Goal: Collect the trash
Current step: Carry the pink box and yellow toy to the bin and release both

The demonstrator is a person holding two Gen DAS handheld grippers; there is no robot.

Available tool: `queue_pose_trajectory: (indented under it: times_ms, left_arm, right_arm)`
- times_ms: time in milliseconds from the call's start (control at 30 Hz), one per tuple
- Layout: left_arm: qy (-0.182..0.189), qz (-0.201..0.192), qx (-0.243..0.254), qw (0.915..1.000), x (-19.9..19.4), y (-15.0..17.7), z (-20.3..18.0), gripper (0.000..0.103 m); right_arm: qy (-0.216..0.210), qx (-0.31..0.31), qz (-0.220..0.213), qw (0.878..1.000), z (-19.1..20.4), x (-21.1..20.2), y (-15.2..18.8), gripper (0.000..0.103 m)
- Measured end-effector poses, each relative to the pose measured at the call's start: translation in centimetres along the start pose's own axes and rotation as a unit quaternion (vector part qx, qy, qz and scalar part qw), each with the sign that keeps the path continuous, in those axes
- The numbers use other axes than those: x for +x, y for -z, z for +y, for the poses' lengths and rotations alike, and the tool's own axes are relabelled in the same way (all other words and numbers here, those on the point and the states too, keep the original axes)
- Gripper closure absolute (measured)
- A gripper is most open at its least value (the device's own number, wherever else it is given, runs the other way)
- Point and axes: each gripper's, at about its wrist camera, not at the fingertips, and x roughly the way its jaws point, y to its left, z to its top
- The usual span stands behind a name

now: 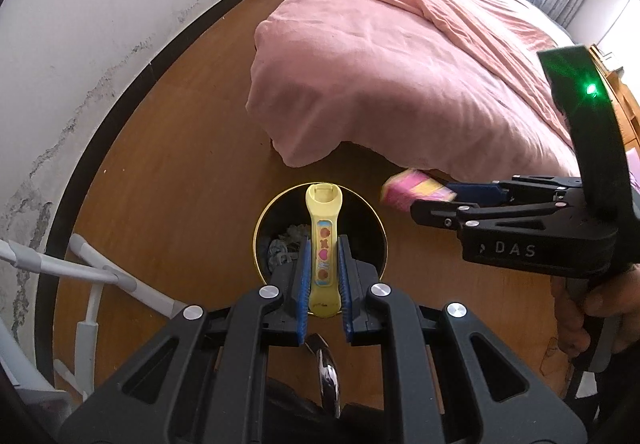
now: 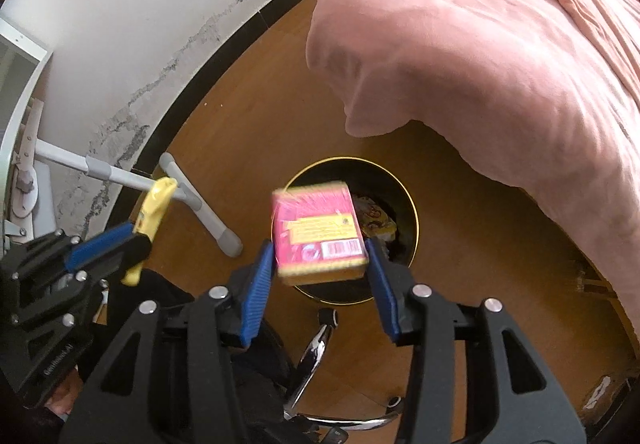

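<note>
Pads of the left gripper (image 1: 324, 272) are pinched on a yellow plastic tool (image 1: 323, 250) above the bin (image 1: 382, 240). The right gripper (image 2: 320, 268) is spread, the pink box (image 2: 318, 234) blurred between; the gold rim could be clipped by it.

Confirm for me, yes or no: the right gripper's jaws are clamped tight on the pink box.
No. In the right wrist view the pink box sits blurred between the right gripper's spread jaws, with gaps showing on both sides.
</note>
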Motion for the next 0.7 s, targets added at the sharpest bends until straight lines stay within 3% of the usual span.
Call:
queue_pose_trajectory:
  times_ms: [67, 500, 600, 633, 700]
  left_arm:
    - [0.002, 0.002, 0.001, 1.0, 0.1, 0.0, -0.1, 0.091]
    - [0.036, 0.011, 0.018, 0.9991, 0.8, -0.5, -1.5, 0.089]
    - [0.046, 0.013, 0.022, 0.9986, 0.7, -1.1, -1.9, 0.077]
    - [0.046, 0.01, 0.022, 0.9987, 0.6, -1.2, -2.0, 0.066]
    - [0.045, -0.001, 0.025, 0.9987, -0.2, -1.3, -2.1, 0.062]
  right_arm:
    - [-0.002, 0.002, -0.006, 1.0, 0.0, -0.3, -0.1, 0.046]
    - [0.006, 0.036, -0.026, 0.999, -1.8, -1.6, -0.6, 0.041]
    - [0.01, 0.043, -0.032, 0.999, -2.1, -2.1, -0.5, 0.04]
    - [0.01, 0.044, -0.034, 0.998, -2.2, -2.4, -0.4, 0.039]
    - [0.013, 0.046, -0.039, 0.998, -2.2, -2.8, -0.2, 0.039]
